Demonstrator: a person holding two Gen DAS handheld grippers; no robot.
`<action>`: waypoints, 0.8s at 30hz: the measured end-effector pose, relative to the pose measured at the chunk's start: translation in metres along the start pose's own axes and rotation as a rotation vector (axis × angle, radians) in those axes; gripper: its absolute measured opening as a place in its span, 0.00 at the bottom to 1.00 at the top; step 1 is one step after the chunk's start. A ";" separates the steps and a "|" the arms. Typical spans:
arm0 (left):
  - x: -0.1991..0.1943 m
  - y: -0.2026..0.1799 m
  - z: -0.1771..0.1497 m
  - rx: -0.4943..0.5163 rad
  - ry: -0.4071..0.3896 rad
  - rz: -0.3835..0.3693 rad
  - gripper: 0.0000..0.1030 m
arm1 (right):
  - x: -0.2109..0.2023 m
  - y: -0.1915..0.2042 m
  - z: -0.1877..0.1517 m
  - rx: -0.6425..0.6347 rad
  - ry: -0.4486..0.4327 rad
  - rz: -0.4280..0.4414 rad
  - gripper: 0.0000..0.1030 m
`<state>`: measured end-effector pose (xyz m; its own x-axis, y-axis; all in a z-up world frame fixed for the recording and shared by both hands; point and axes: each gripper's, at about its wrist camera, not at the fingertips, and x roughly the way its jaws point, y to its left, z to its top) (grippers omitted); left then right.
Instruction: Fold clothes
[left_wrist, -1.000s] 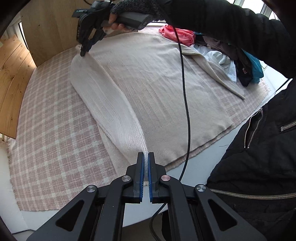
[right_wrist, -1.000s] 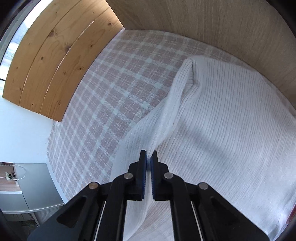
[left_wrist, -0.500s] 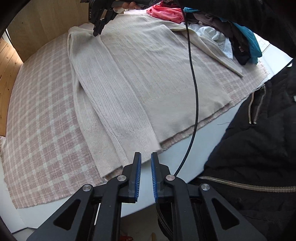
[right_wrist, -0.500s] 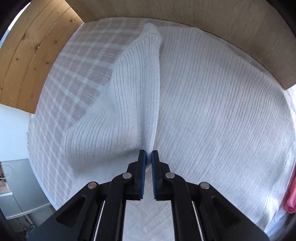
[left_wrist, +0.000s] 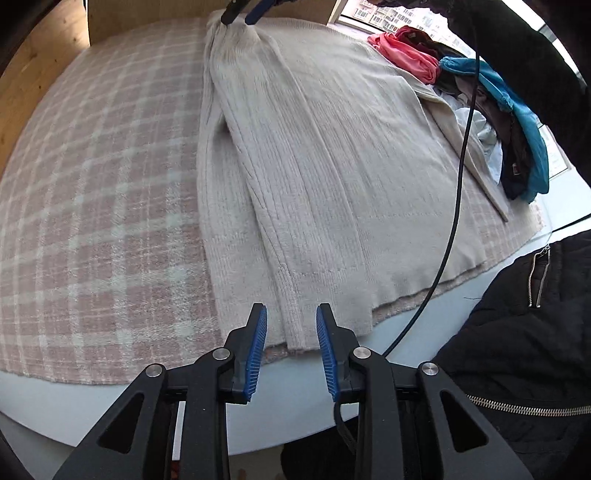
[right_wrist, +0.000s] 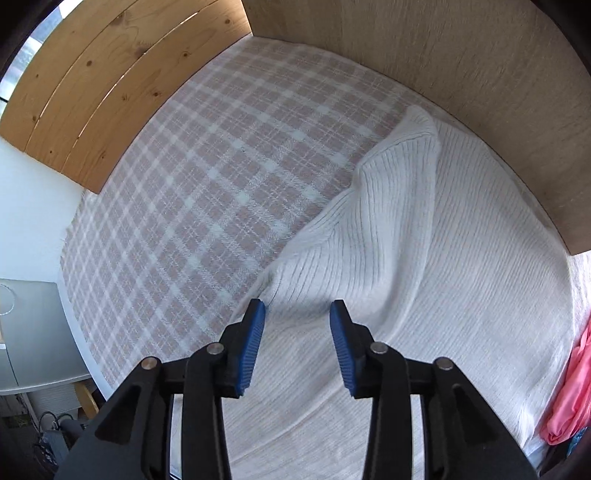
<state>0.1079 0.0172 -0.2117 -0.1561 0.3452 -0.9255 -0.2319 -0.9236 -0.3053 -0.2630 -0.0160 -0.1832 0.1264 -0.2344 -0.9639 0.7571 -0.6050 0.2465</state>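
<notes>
Cream sweater (left_wrist: 332, 177) lay flat on the plaid blanket (left_wrist: 96, 206), one sleeve folded inward. Left gripper (left_wrist: 290, 343) and right gripper (right_wrist: 297, 332) had just been opening, both released (nothing between pads). Risk: the loosely laid sleeve may slide off, undoing the fold.

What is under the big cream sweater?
Under the cream sweater lies a pink checked blanket, showing beside it and past its bottom edge. The blanket sits on a white table. Whatever lies directly beneath the sweater's middle is covered.
</notes>
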 end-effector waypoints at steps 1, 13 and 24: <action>0.004 -0.002 0.001 0.012 0.009 0.000 0.26 | 0.001 0.002 0.004 0.008 0.004 -0.002 0.35; -0.004 0.021 0.045 0.044 -0.071 0.055 0.28 | 0.025 0.043 0.010 -0.115 0.120 -0.219 0.36; 0.027 0.039 0.121 0.190 -0.019 0.171 0.32 | 0.013 0.012 0.001 -0.069 0.103 -0.134 0.13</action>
<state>-0.0216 0.0104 -0.2220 -0.2261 0.1910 -0.9552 -0.3761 -0.9217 -0.0952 -0.2530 -0.0265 -0.1923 0.0840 -0.0738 -0.9937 0.8133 -0.5712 0.1111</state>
